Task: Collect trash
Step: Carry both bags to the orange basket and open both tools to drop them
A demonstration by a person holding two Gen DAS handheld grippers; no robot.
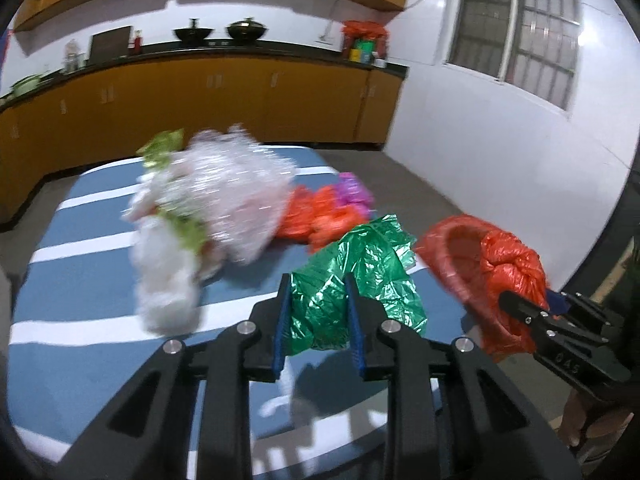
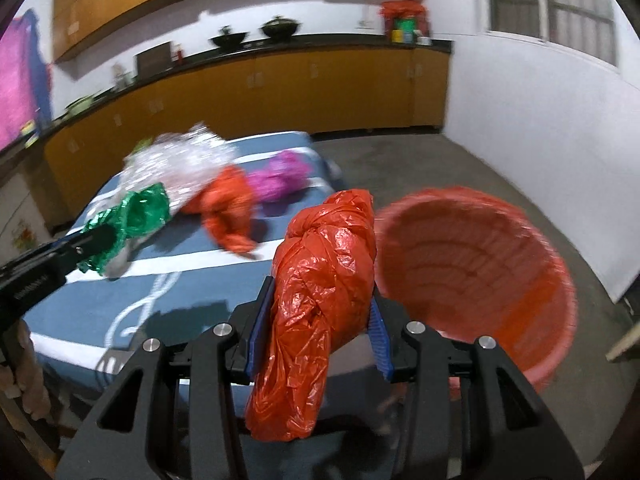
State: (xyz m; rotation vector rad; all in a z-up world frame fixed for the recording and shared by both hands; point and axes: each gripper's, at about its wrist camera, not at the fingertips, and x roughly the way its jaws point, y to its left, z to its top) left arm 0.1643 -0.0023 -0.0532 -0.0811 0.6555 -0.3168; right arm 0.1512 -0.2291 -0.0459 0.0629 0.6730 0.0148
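My left gripper (image 1: 317, 320) is shut on a crumpled green plastic bag (image 1: 356, 280) and holds it above the blue striped table (image 1: 92, 344); the bag also shows in the right wrist view (image 2: 136, 212). My right gripper (image 2: 318, 320) is shut on a knotted red-orange plastic bag (image 2: 320, 288), held next to the rim of a red basket (image 2: 520, 280). In the left wrist view that bag (image 1: 512, 268) sits in front of the basket (image 1: 452, 248). Loose on the table lie a clear and white bag heap (image 1: 208, 208), an orange bag (image 1: 320, 216) and a magenta bag (image 1: 352, 188).
The table (image 2: 208, 276) has a white swirl mark near its front edge. The red basket stands off the table's right side over grey floor (image 2: 420, 160). Yellow cabinets and a dark counter (image 1: 200, 92) run along the back wall. A white wall with a window (image 1: 516, 24) is at right.
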